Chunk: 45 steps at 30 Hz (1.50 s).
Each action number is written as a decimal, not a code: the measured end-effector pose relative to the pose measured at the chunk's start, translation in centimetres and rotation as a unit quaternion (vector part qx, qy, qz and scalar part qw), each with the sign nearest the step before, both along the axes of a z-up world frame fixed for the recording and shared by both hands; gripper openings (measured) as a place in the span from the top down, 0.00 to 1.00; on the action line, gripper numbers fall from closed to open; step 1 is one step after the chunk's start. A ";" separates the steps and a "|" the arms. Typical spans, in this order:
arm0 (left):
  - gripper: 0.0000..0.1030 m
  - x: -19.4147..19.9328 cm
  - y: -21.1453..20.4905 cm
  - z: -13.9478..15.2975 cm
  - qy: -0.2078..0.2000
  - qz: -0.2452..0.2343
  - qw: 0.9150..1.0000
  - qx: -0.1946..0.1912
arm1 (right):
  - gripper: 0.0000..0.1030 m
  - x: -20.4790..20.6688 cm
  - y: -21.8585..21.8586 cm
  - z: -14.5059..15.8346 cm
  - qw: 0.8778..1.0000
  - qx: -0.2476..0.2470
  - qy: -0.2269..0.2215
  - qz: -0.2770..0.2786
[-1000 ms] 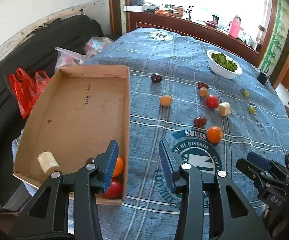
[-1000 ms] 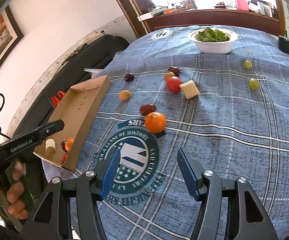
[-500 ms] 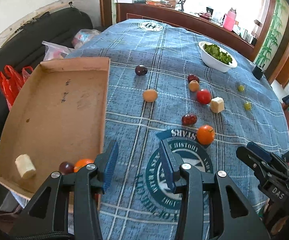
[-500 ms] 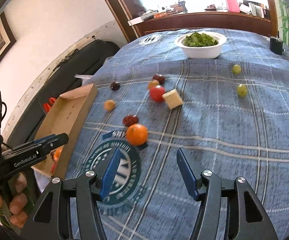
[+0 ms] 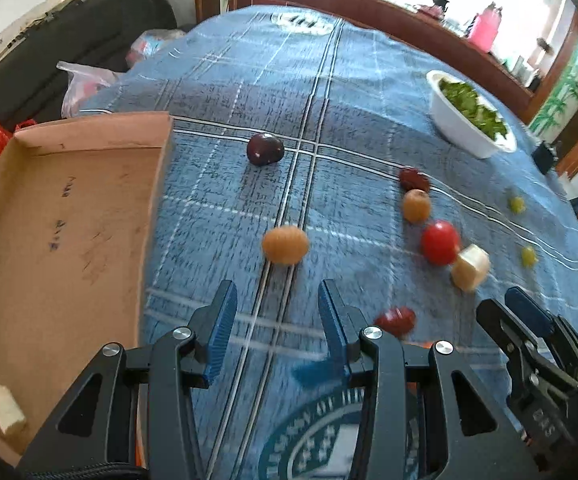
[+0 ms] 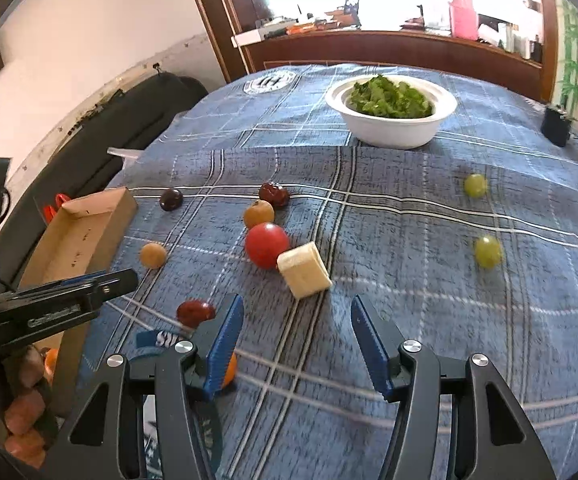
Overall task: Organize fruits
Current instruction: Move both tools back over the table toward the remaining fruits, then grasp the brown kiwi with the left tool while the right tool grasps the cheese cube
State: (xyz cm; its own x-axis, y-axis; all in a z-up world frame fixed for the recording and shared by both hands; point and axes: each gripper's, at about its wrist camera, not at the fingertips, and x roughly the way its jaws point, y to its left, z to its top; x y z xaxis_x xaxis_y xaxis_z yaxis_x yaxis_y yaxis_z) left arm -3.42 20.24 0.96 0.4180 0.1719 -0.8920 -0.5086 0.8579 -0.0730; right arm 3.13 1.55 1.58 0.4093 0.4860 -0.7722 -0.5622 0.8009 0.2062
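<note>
Though both views show fruit, only the left shows the box's pale chunk [image 5: 5, 410]

Home dining room, clothed table [image 6: 409, 240], bowl of greens [image 6: 391, 114], wooden sideboard [image 6: 389, 50], sofa [image 6: 89, 128]

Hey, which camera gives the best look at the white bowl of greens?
The right wrist view. There the white bowl of greens sits whole and sharp near the top centre, rim and leafy contents fully visible. In the left wrist view the same bowl is squeezed toward the upper right edge, smaller and distorted, though still unblocked.
</note>
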 end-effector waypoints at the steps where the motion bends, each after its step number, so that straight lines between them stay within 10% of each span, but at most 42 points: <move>1: 0.61 0.5 0.1 -0.3 0.004 0.001 1.000 -0.001 | 0.44 0.4 0.3 -0.3 1.000 -0.004 0.001 0.000; 10: 0.60 3.6 0.5 -2.1 0.015 0.008 0.999 0.027 | 0.46 2.5 2.3 -2.6 1.000 -0.025 0.008 0.005; 14: 0.75 3.3 0.4 -1.9 0.004 0.002 1.000 0.026 | 0.70 2.5 1.8 -2.6 1.000 -0.020 0.011 -0.001; 25: 0.75 -4.5 0.2 2.3 -0.081 -0.027 0.996 -0.037 | 0.71 -0.2 -1.8 0.9 0.998 0.060 0.036 -0.012; 45: 0.75 -11.9 1.4 6.3 -0.097 0.052 0.991 0.069 | 0.71 -7.8 2.6 4.2 0.995 0.066 0.014 0.073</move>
State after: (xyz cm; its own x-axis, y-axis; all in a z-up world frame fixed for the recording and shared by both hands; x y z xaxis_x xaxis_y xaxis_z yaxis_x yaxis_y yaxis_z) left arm -15.30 21.62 7.23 0.5532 0.3388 -0.7611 -0.5831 0.8099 -0.0633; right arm -4.65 4.13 5.74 0.3070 0.6372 -0.7069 -0.6629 0.6761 0.3216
